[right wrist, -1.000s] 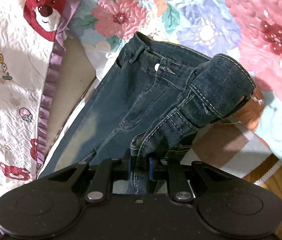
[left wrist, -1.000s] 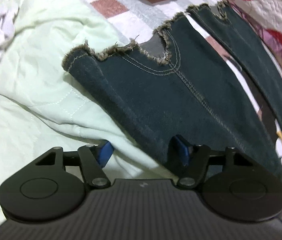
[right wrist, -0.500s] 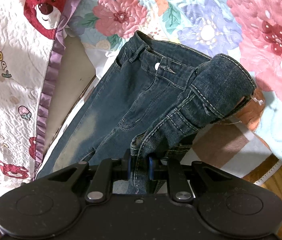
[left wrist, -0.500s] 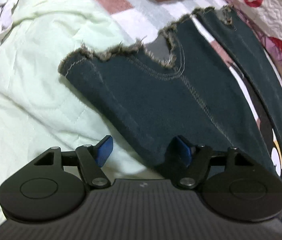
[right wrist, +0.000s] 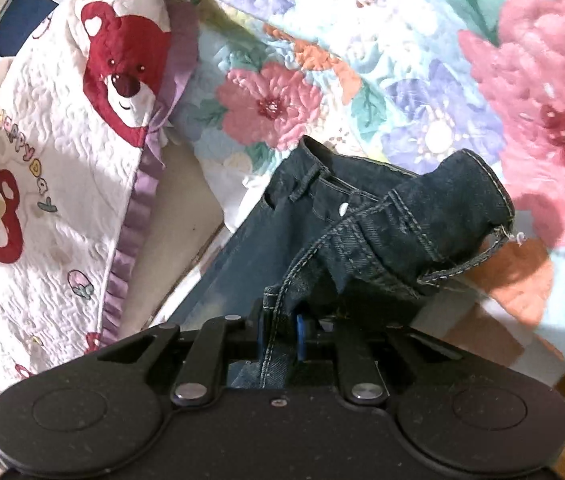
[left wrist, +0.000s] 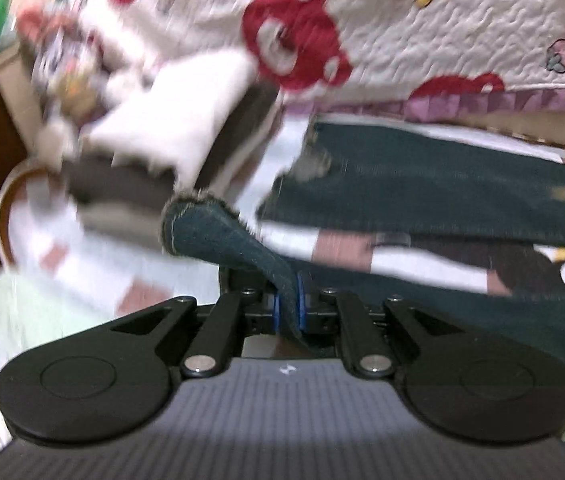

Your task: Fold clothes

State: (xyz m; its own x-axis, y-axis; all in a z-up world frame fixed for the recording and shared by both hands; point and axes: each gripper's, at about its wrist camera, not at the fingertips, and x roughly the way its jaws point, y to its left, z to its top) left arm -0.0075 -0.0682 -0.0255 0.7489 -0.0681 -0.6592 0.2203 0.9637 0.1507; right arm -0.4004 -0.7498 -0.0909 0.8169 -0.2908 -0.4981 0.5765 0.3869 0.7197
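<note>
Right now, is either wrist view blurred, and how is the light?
Left wrist view: heavy motion blur across the bedding, only the left gripper and pinched jeans readable. Right wrist view: sharp, sunlit patches and hard shadows on the bear quilt.

Your left camera sits close behind its fingers, low over the bed, looking toward the bear quilt (left wrist: 422, 28). Your right camera looks down, close too. Both see the jeans (right wrist: 282, 248) and that quilt.

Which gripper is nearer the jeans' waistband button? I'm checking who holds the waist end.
Right. The right gripper is clamped on the jeans just below the waistband button. The left gripper is shut on the frayed leg hem; no button shows there.
</note>
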